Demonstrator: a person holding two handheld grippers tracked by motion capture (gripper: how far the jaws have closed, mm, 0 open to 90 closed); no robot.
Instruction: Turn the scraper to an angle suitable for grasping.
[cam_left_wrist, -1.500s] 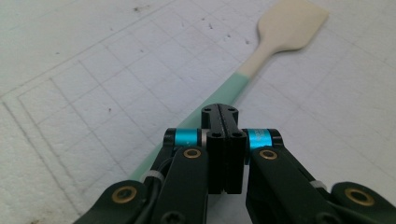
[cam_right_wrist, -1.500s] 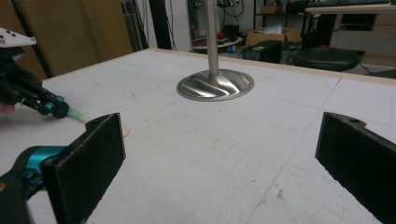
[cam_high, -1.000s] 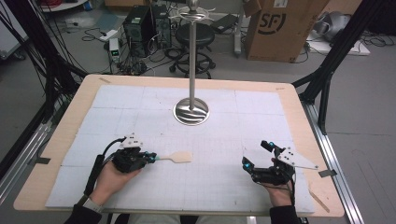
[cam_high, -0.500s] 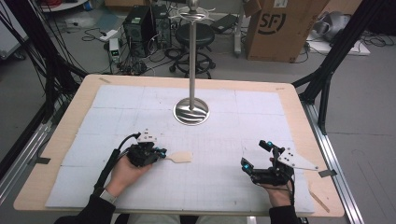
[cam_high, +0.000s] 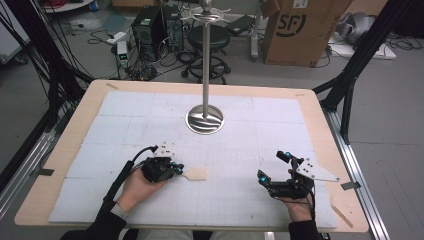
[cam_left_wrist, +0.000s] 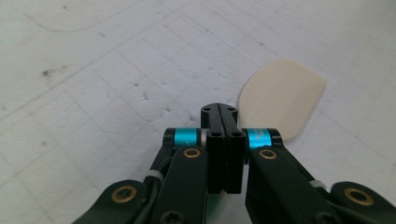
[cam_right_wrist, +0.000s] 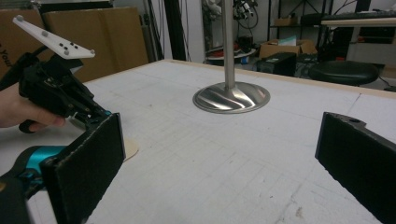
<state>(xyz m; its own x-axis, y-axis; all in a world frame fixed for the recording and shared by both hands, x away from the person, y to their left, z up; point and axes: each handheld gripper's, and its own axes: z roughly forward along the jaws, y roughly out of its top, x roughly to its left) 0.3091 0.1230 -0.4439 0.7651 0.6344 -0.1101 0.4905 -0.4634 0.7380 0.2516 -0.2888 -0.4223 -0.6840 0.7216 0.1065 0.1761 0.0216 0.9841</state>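
Left gripper: your left gripper sits low over the mat at the near left, pointing toward the middle of the table. In the left gripper view its jaws are pressed together with no gap between them.
Left grip: the jaws are clamped on the narrow end of the spatula, whose handle is hidden between and under them; you see the blade alone.
Spatula: the pale wooden spatula lies flat on the mat, its rounded blade sticking out just past your left jaw tips toward the centre. In the left gripper view the blade shows just behind and to one side of the closed tips.
Right gripper: your right gripper is at the near right, well apart from the spatula. Its two black pads stand wide at the edges of the right gripper view, and nothing is between them.
Stand: the metal stand rises upright from its round base at the middle of the mat, beyond both of your hands and touched by neither gripper.
Mat: the white gridded mat covers most of the wooden table.
Hands: your left hand wraps the left gripper's body from behind; your right hand holds the other from the near edge.
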